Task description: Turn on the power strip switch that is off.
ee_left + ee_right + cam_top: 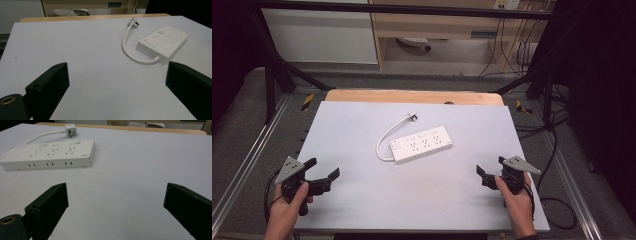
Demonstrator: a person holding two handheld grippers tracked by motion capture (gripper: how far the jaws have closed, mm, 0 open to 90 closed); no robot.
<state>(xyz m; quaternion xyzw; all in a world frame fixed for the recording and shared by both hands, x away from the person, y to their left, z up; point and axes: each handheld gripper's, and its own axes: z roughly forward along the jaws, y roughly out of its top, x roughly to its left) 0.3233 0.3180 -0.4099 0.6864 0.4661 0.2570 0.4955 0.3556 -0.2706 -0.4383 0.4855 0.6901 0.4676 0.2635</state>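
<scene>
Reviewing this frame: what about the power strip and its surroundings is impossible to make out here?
- Power strip: switch position and the print by its sockets, too small in the high view.
- Power strip's near left end, cut off by the picture's left edge in the right gripper view.
- Plug: pin side partly turned away in the right gripper view.

Soft even light, dark surroundings
</scene>
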